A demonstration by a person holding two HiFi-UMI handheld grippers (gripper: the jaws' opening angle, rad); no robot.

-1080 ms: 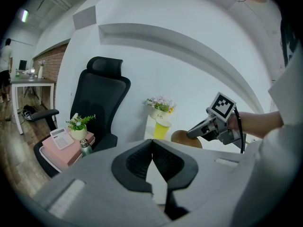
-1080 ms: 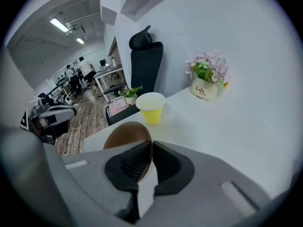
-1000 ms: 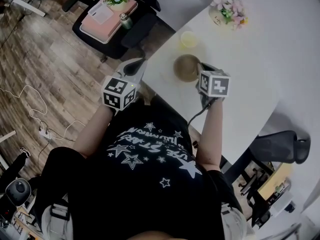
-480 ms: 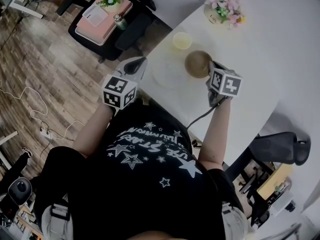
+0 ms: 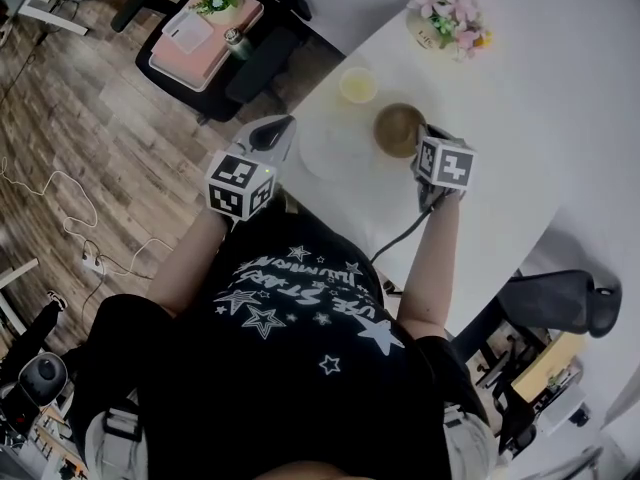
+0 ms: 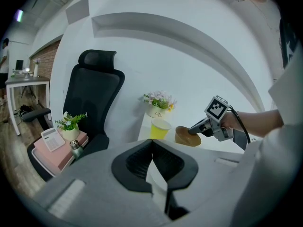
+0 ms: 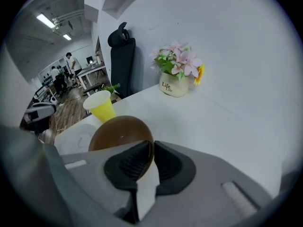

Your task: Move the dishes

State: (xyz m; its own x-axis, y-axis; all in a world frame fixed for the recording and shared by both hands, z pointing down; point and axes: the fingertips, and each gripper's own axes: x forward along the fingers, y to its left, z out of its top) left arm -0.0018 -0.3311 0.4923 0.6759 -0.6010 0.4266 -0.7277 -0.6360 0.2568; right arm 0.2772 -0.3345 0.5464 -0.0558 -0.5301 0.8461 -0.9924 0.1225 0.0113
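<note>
From the head view, the brown bowl [image 5: 397,128] sat on the white table [image 5: 520,88], just right of the white plate [image 5: 335,148] and below the yellow cup [image 5: 357,85]. The right gripper [image 5: 420,140] reached its near rim. The left gripper [image 5: 272,128] hung off the table's edge, well apart from the dishes.

In the left gripper view, that gripper's jaws were pressed together with nothing between them. Beyond them the bowl [image 6: 184,137] appeared to rest on the tabletop beside the cup, though its base could not be told for certain.

In the right gripper view, the bowl's thin rim stood between the pads, which pinched it closely. The jaws had just been easing apart, so the step in hand was probably the release.

To do it well, the person should confirm the bowl sits flat before letting go. The jaws should spread fully, then back straight off the rim and upward. That avoids dragging the bowl into the cup or the flower pot [image 7: 176,86].
</note>
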